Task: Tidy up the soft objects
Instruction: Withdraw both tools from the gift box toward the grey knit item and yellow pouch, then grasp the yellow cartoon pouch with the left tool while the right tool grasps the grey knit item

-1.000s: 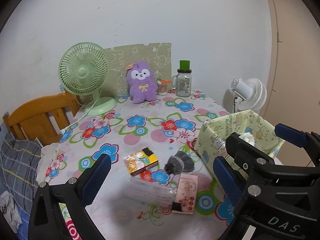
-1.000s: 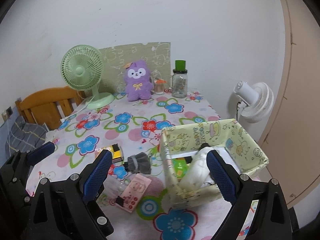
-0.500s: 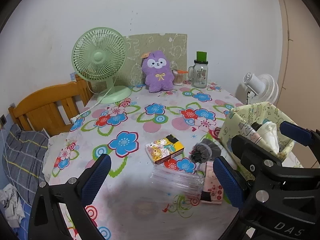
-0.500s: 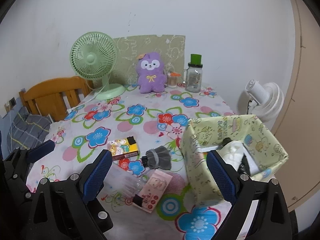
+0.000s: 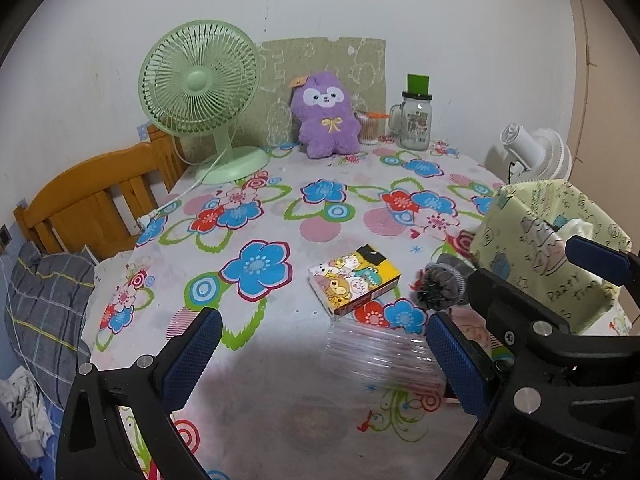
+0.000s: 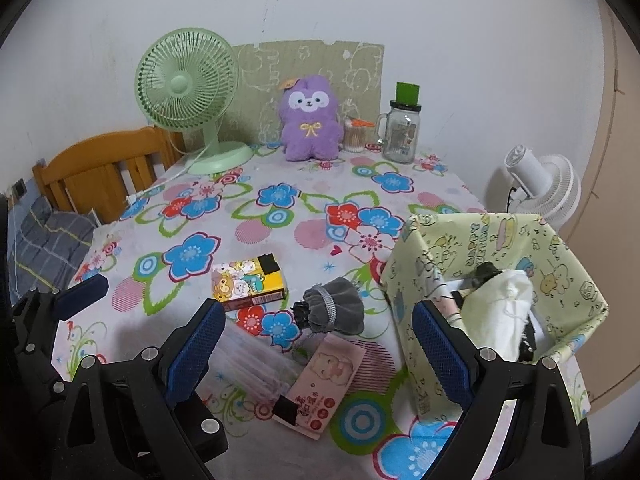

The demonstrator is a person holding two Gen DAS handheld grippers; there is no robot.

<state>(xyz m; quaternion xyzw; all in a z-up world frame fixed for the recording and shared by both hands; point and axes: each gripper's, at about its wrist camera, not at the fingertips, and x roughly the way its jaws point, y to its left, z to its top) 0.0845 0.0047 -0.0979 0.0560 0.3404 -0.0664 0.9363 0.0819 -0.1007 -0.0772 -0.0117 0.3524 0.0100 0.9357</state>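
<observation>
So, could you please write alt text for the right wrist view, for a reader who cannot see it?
An open right gripper hovers over a floral tablecloth holding a grey drawstring pouch, a pink tissue pack, a cartoon-printed box and a clear plastic packet. A pale green fabric bin stands at right, with a purple plush toy and green fan at the wall.

pouch (image 6: pixel 336 310) between carton (image 6: pixel 248 282) and bin (image 6: pixel 496 304)
</observation>
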